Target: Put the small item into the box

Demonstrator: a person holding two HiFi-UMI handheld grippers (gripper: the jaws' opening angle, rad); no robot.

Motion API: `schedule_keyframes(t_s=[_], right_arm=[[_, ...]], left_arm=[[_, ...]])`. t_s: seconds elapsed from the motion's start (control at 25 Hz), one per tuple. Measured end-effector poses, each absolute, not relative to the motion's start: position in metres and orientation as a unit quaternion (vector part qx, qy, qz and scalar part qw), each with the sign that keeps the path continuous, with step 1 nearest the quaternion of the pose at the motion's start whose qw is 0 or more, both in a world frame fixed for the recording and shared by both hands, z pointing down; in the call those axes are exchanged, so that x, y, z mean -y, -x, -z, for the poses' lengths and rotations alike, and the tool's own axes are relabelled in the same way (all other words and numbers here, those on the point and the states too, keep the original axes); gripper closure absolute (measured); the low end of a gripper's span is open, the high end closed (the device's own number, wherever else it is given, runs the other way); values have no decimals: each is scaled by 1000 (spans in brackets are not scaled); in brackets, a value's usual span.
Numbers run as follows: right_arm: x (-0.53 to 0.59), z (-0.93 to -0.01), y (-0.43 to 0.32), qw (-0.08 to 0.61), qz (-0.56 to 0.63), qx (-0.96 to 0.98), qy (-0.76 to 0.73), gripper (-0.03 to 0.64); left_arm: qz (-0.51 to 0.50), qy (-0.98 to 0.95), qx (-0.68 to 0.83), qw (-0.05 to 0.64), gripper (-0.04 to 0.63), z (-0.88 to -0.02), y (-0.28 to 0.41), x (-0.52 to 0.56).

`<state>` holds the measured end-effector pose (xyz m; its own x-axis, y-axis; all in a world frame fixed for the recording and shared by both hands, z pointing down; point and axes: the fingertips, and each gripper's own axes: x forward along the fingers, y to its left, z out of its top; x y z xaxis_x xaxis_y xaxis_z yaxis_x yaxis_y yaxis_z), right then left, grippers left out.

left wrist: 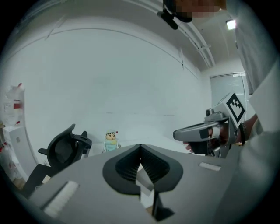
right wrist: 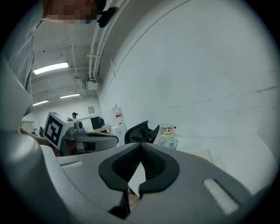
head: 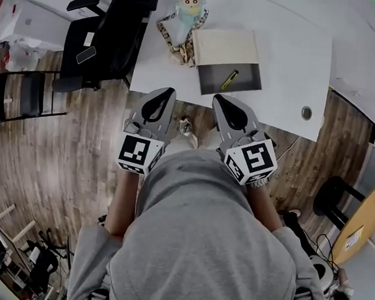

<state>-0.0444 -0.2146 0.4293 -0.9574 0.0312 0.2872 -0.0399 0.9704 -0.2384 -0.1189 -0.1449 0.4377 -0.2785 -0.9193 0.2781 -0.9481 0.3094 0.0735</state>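
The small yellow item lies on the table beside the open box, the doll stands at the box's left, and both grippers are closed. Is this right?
Not quite: the head view shows the small yellow item inside the open box, not beside it. The doll is at its left, and the left gripper and right gripper are closed.

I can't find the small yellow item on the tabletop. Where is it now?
In the head view, the small yellow item lies inside the open box on the white table, just right of the cartoon doll.
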Motion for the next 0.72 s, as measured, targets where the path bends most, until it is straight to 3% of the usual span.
schedule_keyframes(t_s=[0.32, 0.72], right_arm=[[202, -404, 46, 129, -91, 987, -14, 601], [200, -366, 49, 87, -80, 992, -34, 601]], left_arm=[[-14, -589, 807, 27, 592, -361, 120, 119], [-49, -613, 789, -22, 592, -328, 108, 111]])
